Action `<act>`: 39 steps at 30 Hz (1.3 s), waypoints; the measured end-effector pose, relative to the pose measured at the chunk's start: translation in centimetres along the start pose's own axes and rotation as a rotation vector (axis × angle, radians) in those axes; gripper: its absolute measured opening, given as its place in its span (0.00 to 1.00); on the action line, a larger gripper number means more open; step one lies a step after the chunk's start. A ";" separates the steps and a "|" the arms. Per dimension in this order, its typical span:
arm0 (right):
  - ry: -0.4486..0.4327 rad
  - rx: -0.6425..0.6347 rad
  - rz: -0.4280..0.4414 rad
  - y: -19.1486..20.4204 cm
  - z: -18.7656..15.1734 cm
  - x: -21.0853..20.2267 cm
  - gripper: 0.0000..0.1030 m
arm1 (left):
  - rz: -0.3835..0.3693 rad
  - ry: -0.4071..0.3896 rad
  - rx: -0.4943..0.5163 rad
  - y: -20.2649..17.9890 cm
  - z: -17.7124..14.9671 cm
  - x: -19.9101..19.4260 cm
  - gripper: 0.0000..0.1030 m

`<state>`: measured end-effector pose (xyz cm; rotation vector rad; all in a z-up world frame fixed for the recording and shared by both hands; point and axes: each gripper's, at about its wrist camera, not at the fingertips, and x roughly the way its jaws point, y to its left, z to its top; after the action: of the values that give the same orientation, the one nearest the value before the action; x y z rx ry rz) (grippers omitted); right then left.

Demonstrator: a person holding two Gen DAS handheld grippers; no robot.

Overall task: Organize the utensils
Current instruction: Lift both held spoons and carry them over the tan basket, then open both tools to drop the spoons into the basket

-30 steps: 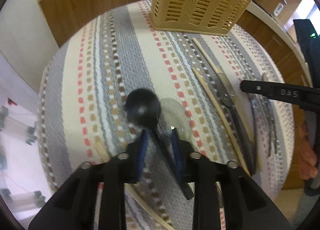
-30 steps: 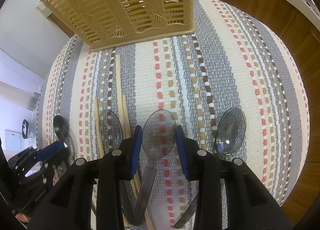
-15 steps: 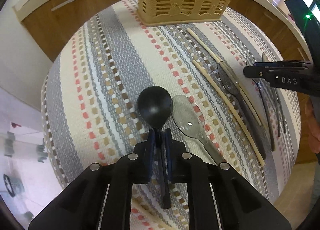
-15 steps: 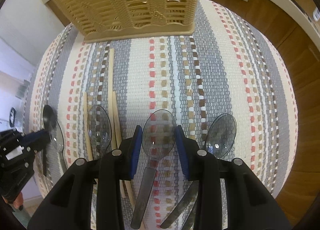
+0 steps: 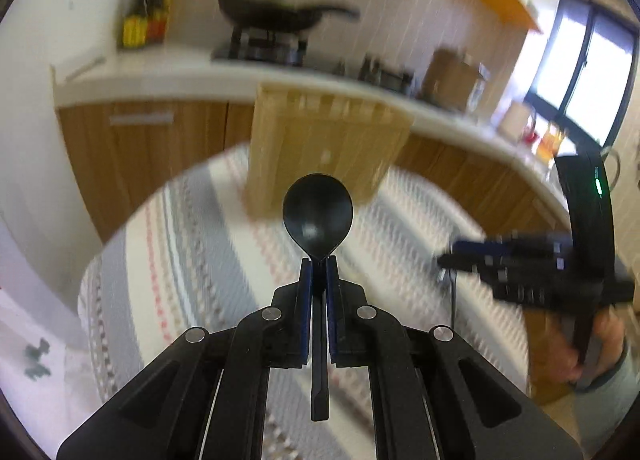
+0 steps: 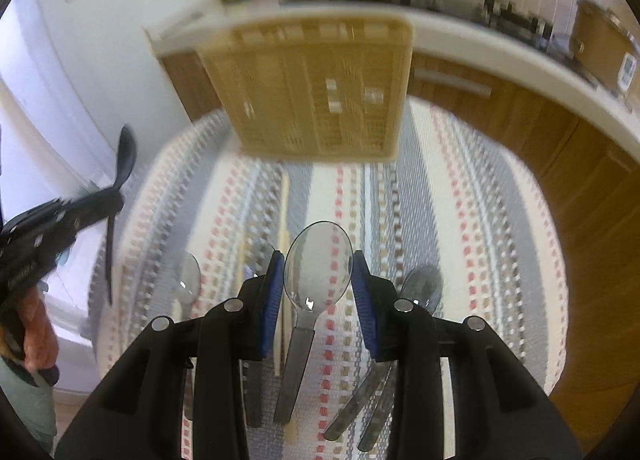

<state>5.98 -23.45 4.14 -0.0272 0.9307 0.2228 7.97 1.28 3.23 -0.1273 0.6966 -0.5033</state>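
My left gripper (image 5: 319, 260) is shut on the neck of a black spoon (image 5: 318, 216), held in the air with its bowl pointing toward the tan slatted basket (image 5: 324, 148). In the right wrist view the same black spoon (image 6: 127, 156) hangs at the far left, above the table's edge. My right gripper (image 6: 318, 284) is shut on the bowl of a clear plastic spoon (image 6: 318, 264), lifted above the striped tablecloth (image 6: 480, 220). The basket (image 6: 316, 92) stands ahead at the far edge of the cloth.
On the cloth below lie more clear spoons (image 6: 188, 276) (image 6: 422, 284) and wooden chopsticks (image 6: 284, 220). Behind the table runs a counter with a wok (image 5: 280, 16) on a stove and a rice cooker (image 6: 600, 48). A person's hand (image 5: 600, 340) holds the right gripper.
The left gripper closed on the black spoon's neck and lifted it off the cloth. The right gripper rose with the clear spoon. Both views tilted up toward the basket and counter.
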 end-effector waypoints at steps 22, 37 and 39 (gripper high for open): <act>-0.727 0.019 -0.253 -0.4 12.5 -11.0 0.30 | 0.020 -0.517 0.003 -0.8 14.7 0.4 0.05; -0.684 0.038 -0.361 -3.0 17.0 -0.1 0.30 | -0.019 -0.462 -0.019 3.7 13.2 10.2 0.05; -0.673 0.044 -0.358 -3.2 16.8 0.5 0.30 | -0.013 -0.456 -0.012 3.7 12.5 10.7 0.05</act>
<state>20.24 -24.49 13.54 -0.0728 0.2491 -0.1222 24.47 -1.33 5.54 -0.2494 0.2528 -0.4614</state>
